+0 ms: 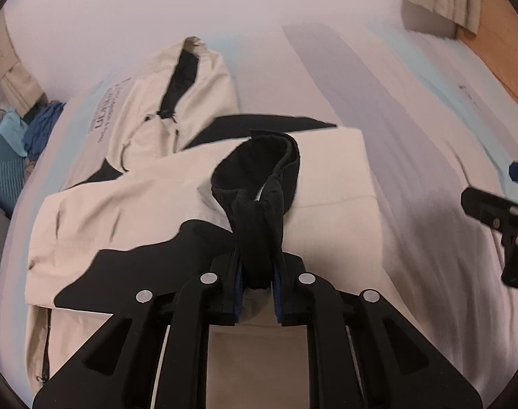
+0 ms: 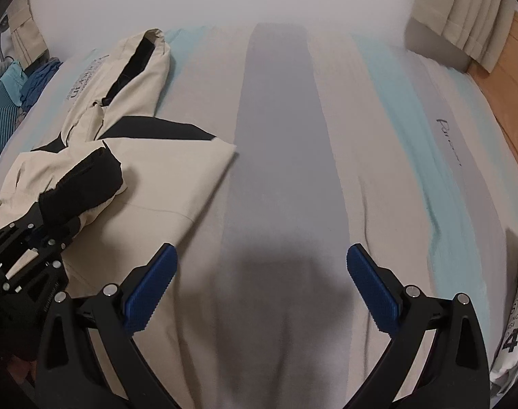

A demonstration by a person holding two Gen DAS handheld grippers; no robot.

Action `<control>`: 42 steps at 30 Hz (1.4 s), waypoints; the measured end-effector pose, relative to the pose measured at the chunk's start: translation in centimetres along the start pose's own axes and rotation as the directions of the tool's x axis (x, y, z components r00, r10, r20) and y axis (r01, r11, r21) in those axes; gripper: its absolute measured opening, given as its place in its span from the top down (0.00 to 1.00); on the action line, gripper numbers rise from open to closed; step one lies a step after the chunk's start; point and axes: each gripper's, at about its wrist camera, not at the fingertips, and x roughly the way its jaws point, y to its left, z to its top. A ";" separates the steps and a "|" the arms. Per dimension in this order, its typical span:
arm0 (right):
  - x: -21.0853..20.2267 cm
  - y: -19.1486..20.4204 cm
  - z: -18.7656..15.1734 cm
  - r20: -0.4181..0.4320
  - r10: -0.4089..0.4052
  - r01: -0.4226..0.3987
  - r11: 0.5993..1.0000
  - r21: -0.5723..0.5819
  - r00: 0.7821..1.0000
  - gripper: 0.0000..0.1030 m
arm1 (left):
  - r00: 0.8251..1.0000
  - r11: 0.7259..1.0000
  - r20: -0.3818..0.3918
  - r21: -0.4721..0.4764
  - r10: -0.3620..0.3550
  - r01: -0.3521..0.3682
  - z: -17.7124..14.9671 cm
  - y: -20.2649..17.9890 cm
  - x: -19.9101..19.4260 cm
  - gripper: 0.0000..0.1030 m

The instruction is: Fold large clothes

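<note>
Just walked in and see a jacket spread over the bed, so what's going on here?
A person with a gripper in each hand is folding a beige and black jacket on a striped bed sheet. The left gripper is shut on the jacket's black cuff, holding that sleeve over the folded body. The right gripper is open and empty above bare sheet beside the jacket. The other sleeve lies stretched toward the far side, not yet folded in.
</note>
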 end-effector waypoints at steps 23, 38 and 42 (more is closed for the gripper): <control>-4.4 6.5 7.3 0.165 0.072 -0.064 0.996 -0.054 0.984 0.07 | 0.995 0.992 -0.016 -0.079 -0.096 0.094 4.6 14.1 -0.6 0.06; 6.5 16.3 17.7 0.092 0.132 -0.125 0.989 -0.082 0.987 0.07 | 0.984 0.978 -0.015 -0.113 -0.178 0.175 13.7 25.6 8.1 0.06; 10.2 17.9 20.3 0.081 0.153 -0.144 0.984 -0.105 0.985 0.07 | 0.981 0.976 -0.023 -0.106 -0.195 0.191 15.7 27.2 12.1 0.06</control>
